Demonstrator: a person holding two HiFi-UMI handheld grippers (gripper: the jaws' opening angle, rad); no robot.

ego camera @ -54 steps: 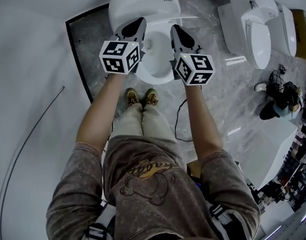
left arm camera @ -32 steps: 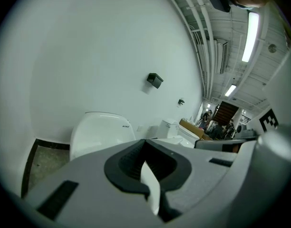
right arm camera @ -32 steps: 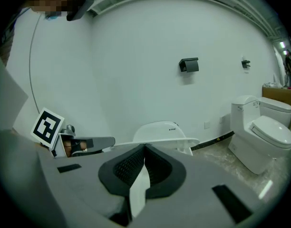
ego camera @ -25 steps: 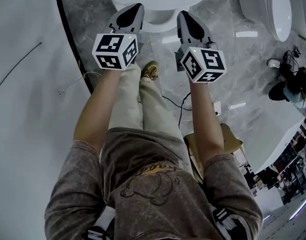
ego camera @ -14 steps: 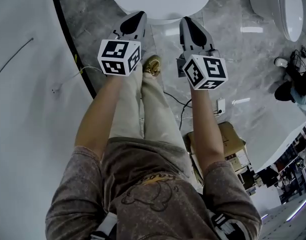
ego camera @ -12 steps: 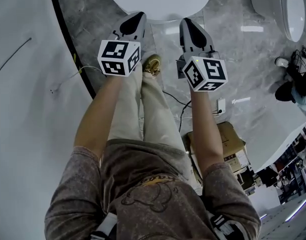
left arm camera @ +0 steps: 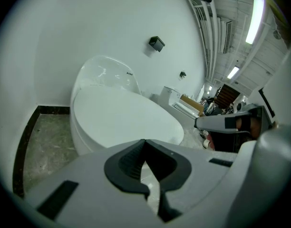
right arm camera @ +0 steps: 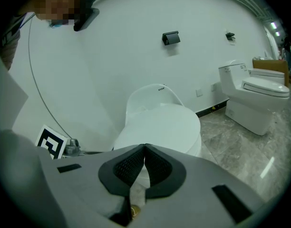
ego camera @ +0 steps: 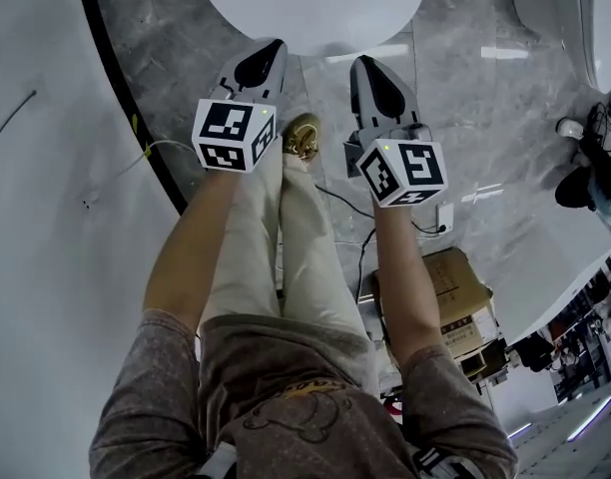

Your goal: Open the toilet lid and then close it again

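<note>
Toilet lid (ego camera: pixel 310 8) shut, both grippers held clear of it.
The white lid lies flat on its bowl against the white wall, at the top of the head view. The left gripper (ego camera: pixel 270 50) and the right gripper (ego camera: pixel 364 65) point toward its front edge without touching it. Each has its jaws pressed together with nothing between them. A brown shoe (ego camera: pixel 302 136) stands on the grey marble floor (ego camera: pixel 465 108) between the grippers. A cardboard box (ego camera: pixel 440 285) sits by the right arm, and a second toilet (right arm camera: pixel 257 96) stands well apart to the right.

Toilet lid (ego camera: pixel 310 8) ahead; L gripper (ego camera: pixel 272 48) & R gripper (ego camera: pixel 359 64) side by side before it, prob. not touching; 2nd toilet (ego camera: pixel 583 23) far right.
</note>
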